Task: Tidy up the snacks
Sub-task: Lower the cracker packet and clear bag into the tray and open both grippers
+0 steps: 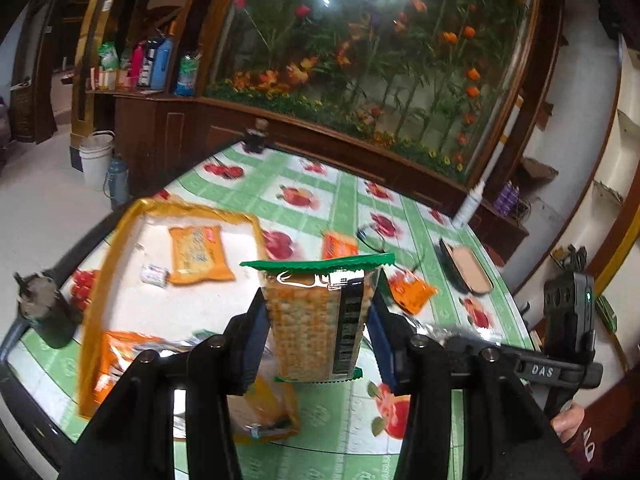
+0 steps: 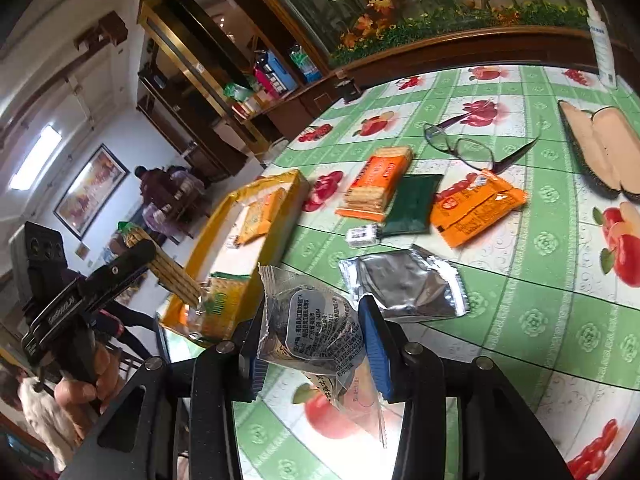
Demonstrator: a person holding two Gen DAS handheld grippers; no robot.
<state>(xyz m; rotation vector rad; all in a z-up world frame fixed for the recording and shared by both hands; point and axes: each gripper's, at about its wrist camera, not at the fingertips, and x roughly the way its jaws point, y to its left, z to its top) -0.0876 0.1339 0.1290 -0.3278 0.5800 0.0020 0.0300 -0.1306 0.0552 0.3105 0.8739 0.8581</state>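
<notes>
Snacks: the cracker pack [image 1: 320,320] is clamped upright in the left gripper [image 1: 318,332], lifted off the table just beside the yellow tray [image 1: 94,292].
Right gripper [image 2: 316,344]: closed on a clear-wrapped cake [image 2: 308,332], held above the near edge of the table, to the right of the tray.
Tray: two packets lie inside it, one orange pack [image 1: 198,254] at its far end.
Loose packets: a silver pouch [image 2: 404,284], an orange packet [image 2: 476,208], a green sachet [image 2: 412,204] and a biscuit sleeve [image 2: 376,182] lie right of the tray, well apart from it.
Farther off: glasses [image 2: 472,146] and an open case [image 2: 600,148] lie beyond the packets.
Risk: the cake's wrapper looks thin and slack, so I'd guess it could slip or get crushed.
Risk, two: both grippers are near the tray; they may bump, or the upright pack may topple when released.
</notes>
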